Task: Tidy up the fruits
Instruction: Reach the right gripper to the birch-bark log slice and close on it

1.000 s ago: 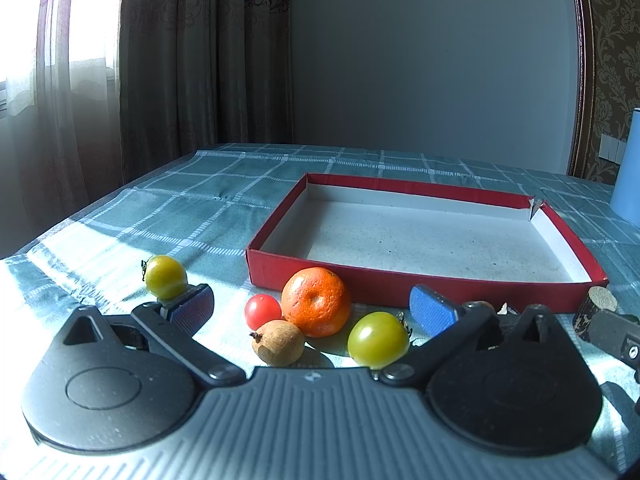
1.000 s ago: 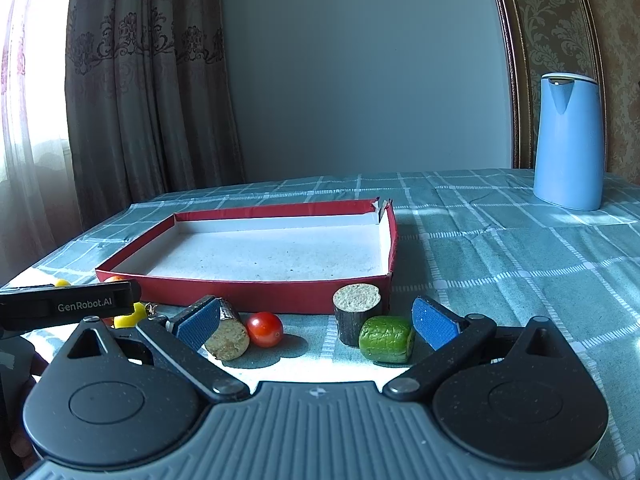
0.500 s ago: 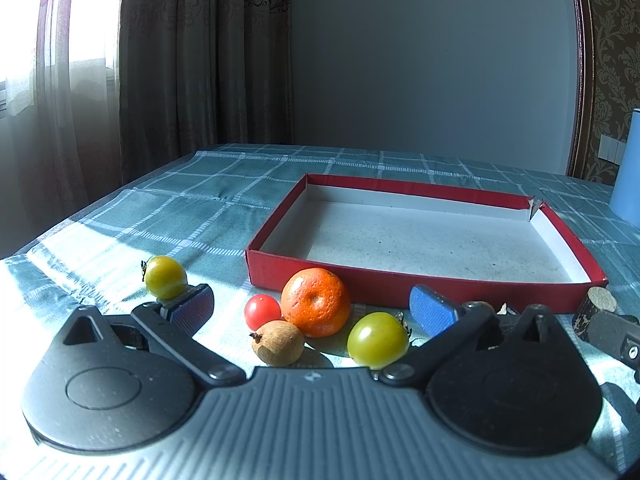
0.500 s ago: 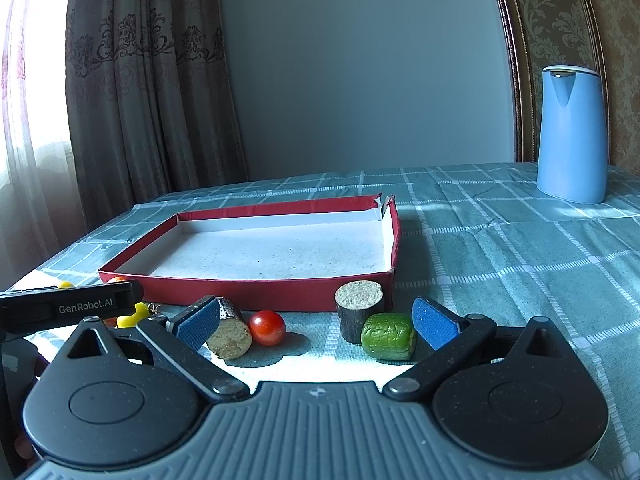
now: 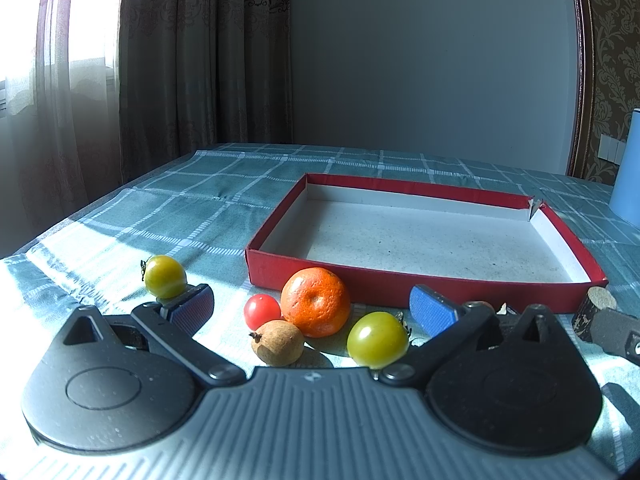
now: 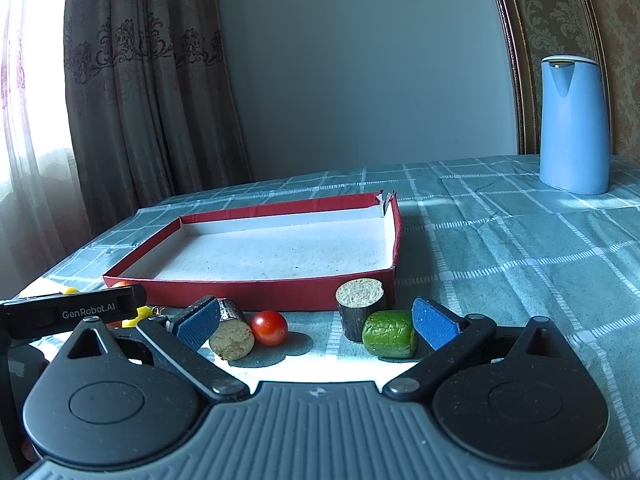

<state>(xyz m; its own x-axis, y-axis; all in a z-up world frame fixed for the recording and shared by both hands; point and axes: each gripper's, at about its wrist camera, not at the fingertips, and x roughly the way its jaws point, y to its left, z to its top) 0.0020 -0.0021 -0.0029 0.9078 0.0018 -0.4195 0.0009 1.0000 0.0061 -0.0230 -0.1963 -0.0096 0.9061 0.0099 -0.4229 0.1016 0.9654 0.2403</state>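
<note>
An empty red box (image 5: 400, 284) with a white floor sits on the checked tablecloth; it also shows in the right wrist view (image 6: 256, 294). In front of it lie an orange (image 5: 315, 302), a red cherry tomato (image 5: 262, 311), a brown longan (image 5: 277, 342) and two green-yellow tomatoes (image 5: 377, 339) (image 5: 165, 276). My left gripper (image 5: 312, 310) is open, low over the cloth, around this group. My right gripper (image 6: 316, 322) is open, with a lying cork piece (image 6: 231, 336), a red tomato (image 6: 271, 328), an upright cork cylinder (image 6: 360, 312) and a green chunk (image 6: 390, 334) between its fingers.
A blue kettle (image 6: 574, 124) stands at the back right of the table. Curtains hang at the left behind the table edge. The left gripper's body (image 6: 72, 310) shows at the left of the right wrist view. The right gripper's edge (image 5: 616, 332) shows beside a cork piece (image 5: 596, 308).
The right wrist view has shifted slightly, the kettle sitting lower and further right in frame than a second ago. The left gripper and the fruits have not moved.
</note>
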